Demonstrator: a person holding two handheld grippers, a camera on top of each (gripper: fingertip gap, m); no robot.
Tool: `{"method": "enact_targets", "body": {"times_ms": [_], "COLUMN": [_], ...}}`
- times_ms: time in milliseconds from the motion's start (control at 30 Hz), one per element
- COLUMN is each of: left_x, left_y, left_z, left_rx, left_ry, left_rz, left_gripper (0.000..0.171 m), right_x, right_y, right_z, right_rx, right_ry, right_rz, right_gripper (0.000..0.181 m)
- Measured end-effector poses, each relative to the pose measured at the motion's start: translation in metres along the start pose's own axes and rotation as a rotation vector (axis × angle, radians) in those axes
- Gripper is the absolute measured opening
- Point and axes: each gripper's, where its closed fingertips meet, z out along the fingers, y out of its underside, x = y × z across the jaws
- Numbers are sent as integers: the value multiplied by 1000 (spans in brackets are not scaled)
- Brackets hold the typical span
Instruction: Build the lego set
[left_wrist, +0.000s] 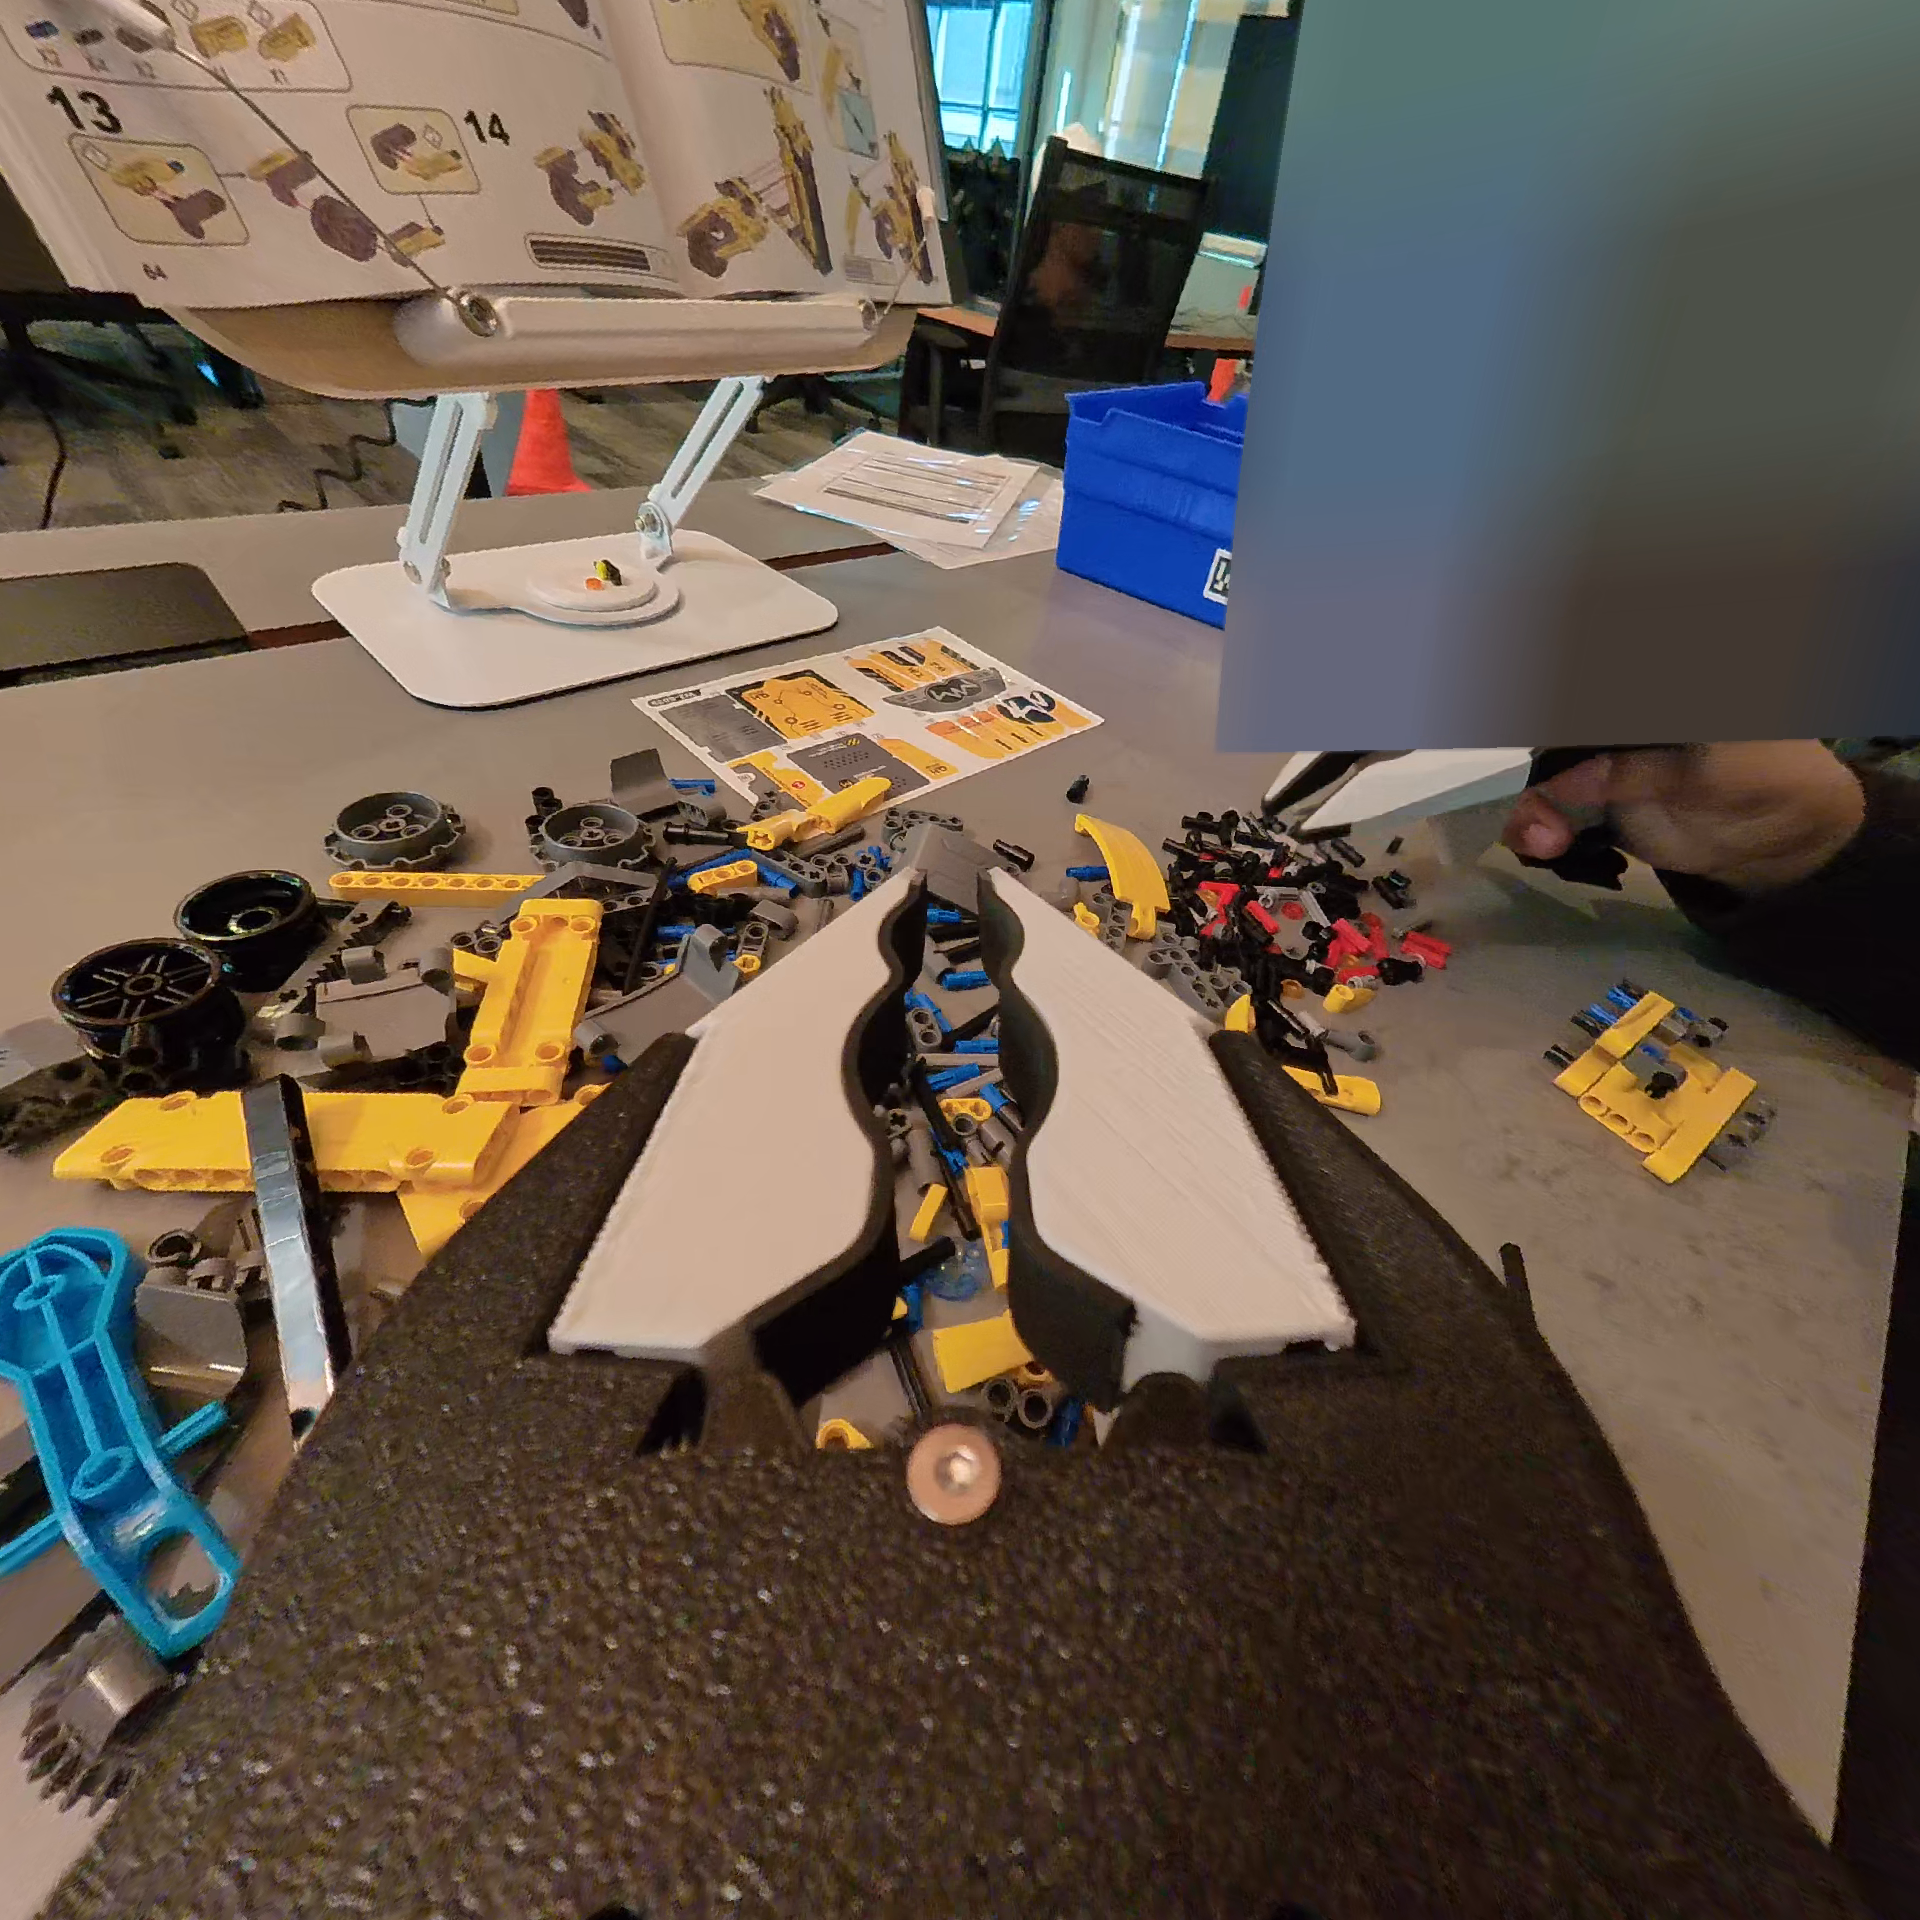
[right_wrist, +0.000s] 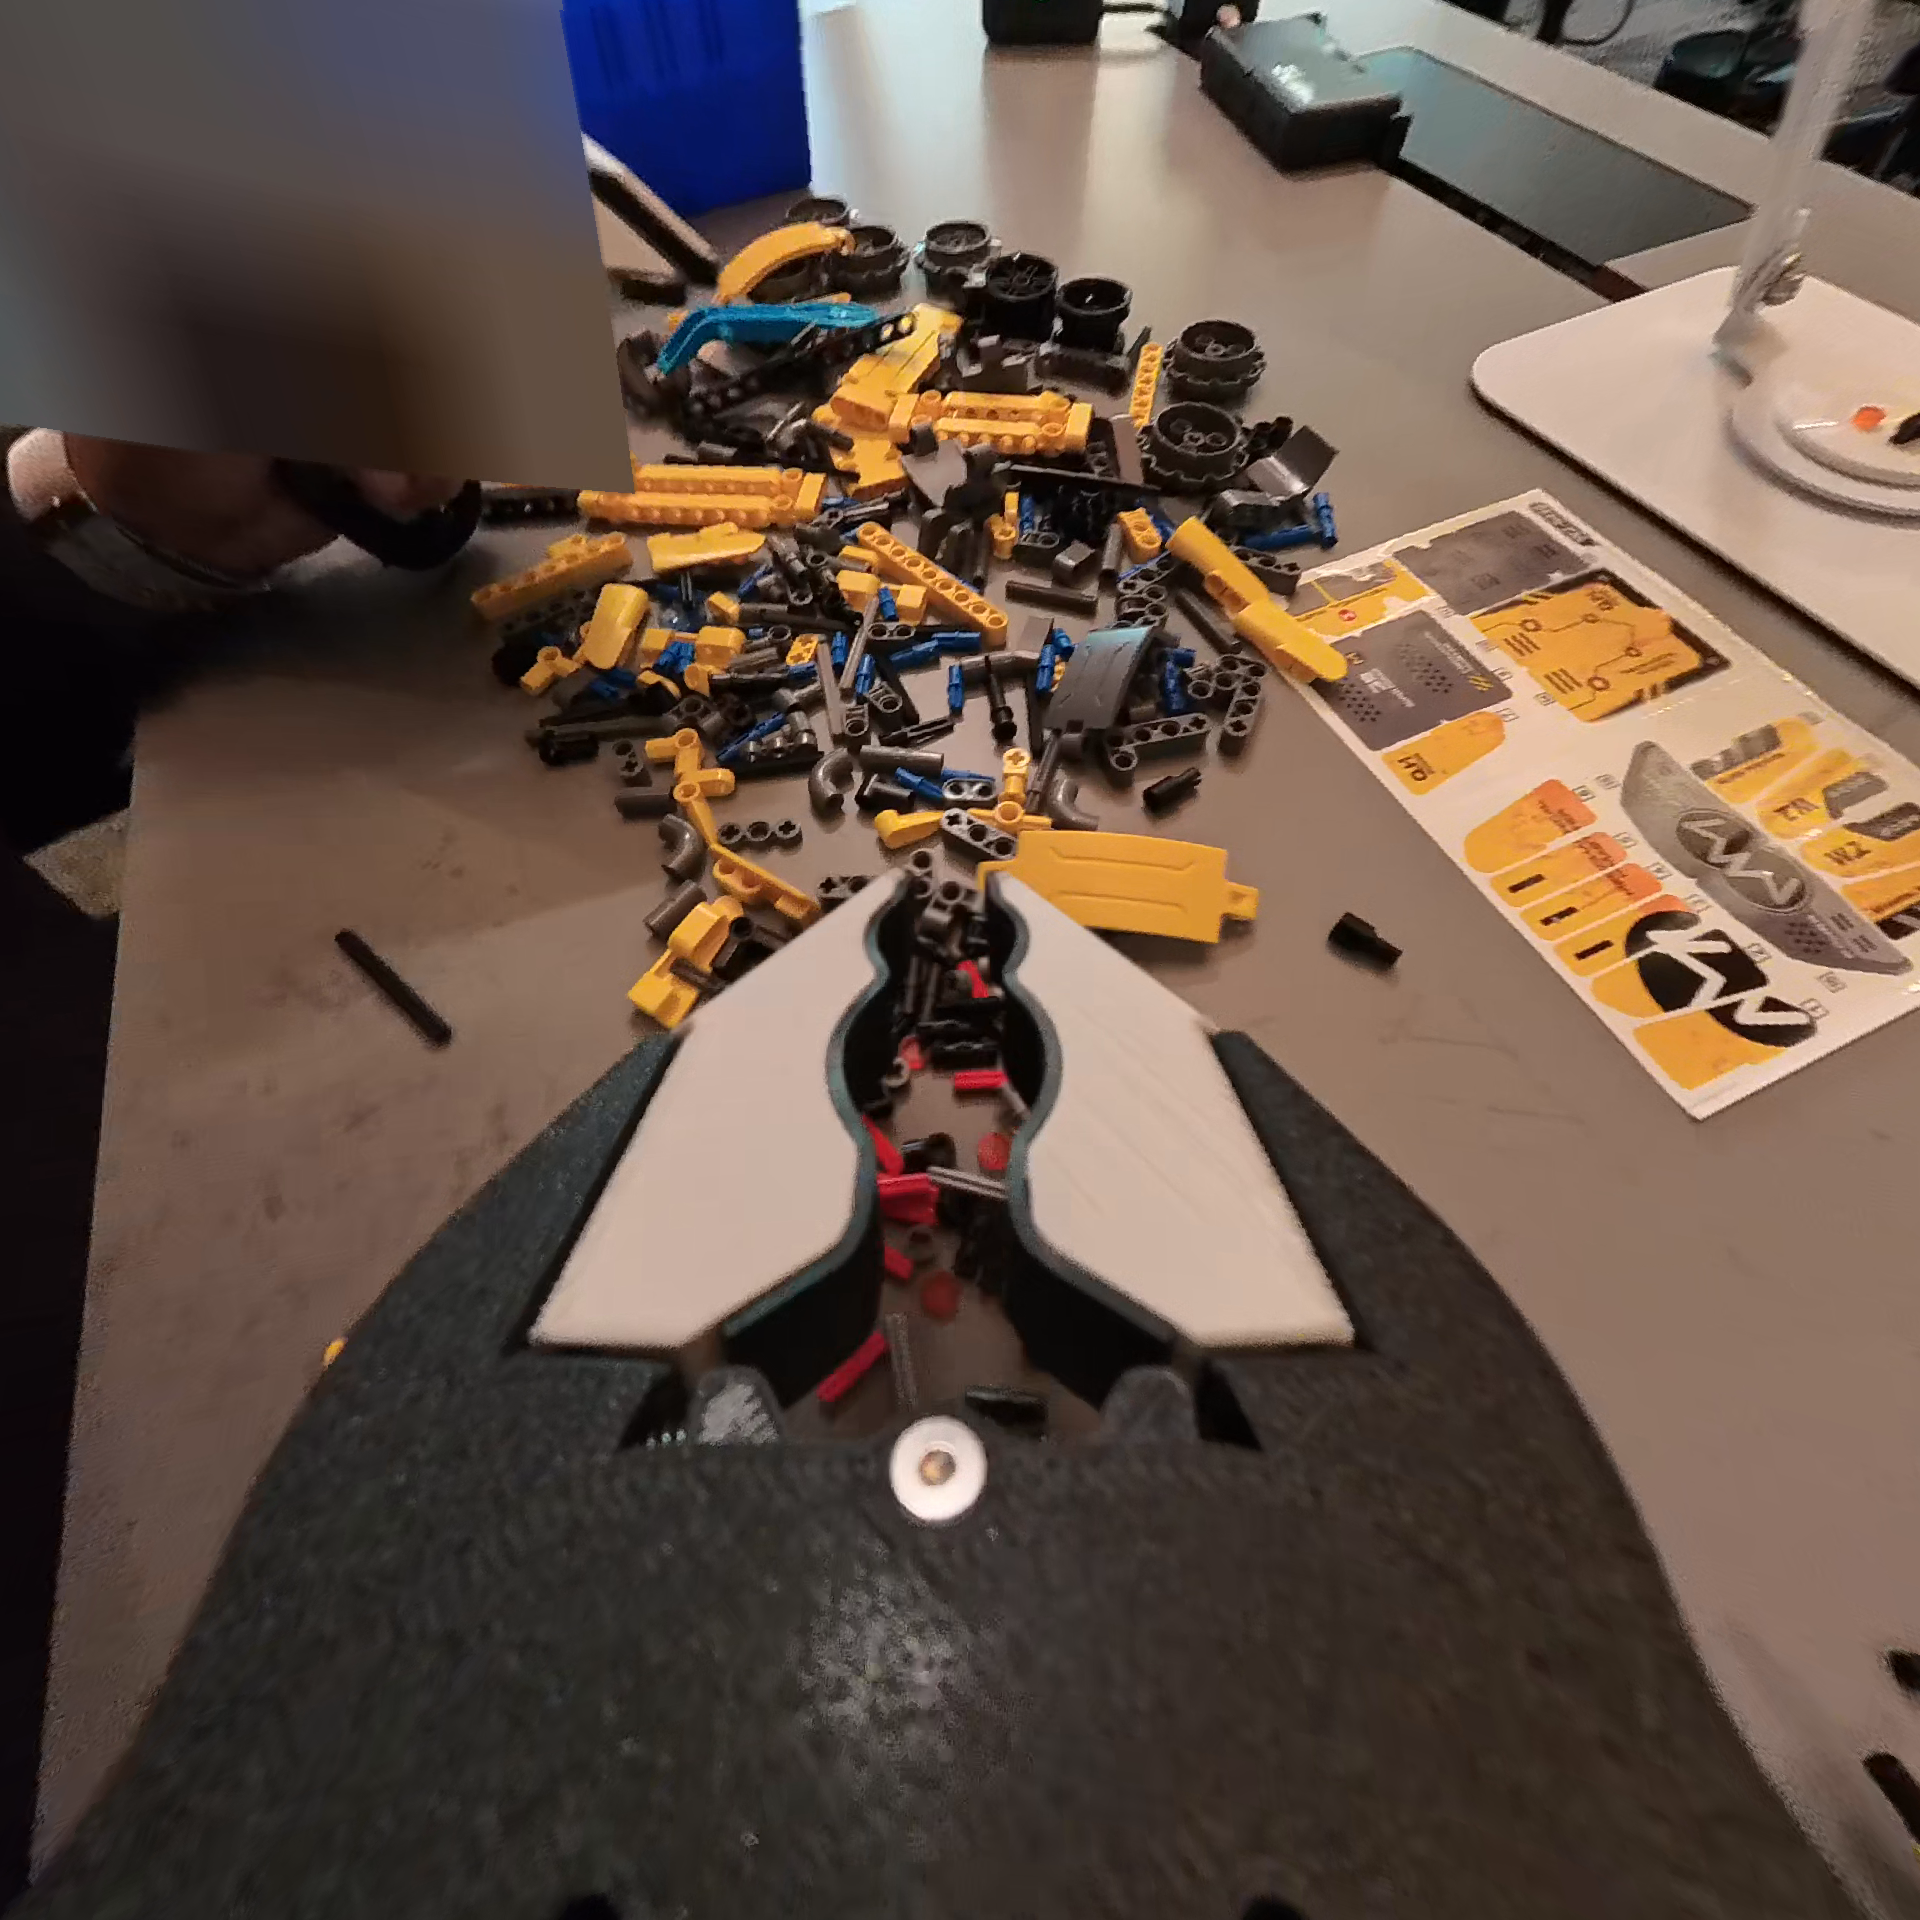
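My left gripper (left_wrist: 954, 883) hovers over a heap of yellow, grey, black and blue building pieces (left_wrist: 644, 935). Its jaws stand a narrow gap apart with nothing between them, and a dark grey panel (left_wrist: 951, 854) lies just past the tips. My right gripper (right_wrist: 943, 883) hovers over a small pile of red and black pins (right_wrist: 914, 1184), with its jaws also slightly apart and empty. A yellow curved panel (right_wrist: 1122, 883) lies just right of its tips. The right gripper also shows in the left wrist view (left_wrist: 1340, 795), held by a hand (left_wrist: 1683, 821).
A small yellow sub-assembly (left_wrist: 1652, 1091) sits alone at the right. A sticker sheet (left_wrist: 873, 717) lies behind the heap. A white book stand (left_wrist: 582, 634) holds an open instruction booklet (left_wrist: 416, 156). Black wheels (left_wrist: 135, 987), a blue tool (left_wrist: 94, 1434) and a blue bin (left_wrist: 1143, 499) stand around. My hands' fingertips stand some 15 centimetres from each other.
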Motion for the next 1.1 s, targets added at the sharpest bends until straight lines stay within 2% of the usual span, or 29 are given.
{"method": "enact_targets", "body": {"times_ms": [233,567,1100], "left_x": [-4,-9,-13], "left_y": [-5,-10,-11], "left_z": [-2,-4,-5], "left_rx": [25,50,57], "left_ry": [-10,-19,-37], "left_rz": [-16,-19,-12], "left_gripper": [9,9,9], "right_x": [21,8,8], "right_y": [6,10,10], "right_z": [2,10,10], "right_rx": [38,14,18], "right_ry": [15,-143,-175], "right_rz": [99,158,191], "right_gripper": [13,15,17]}}
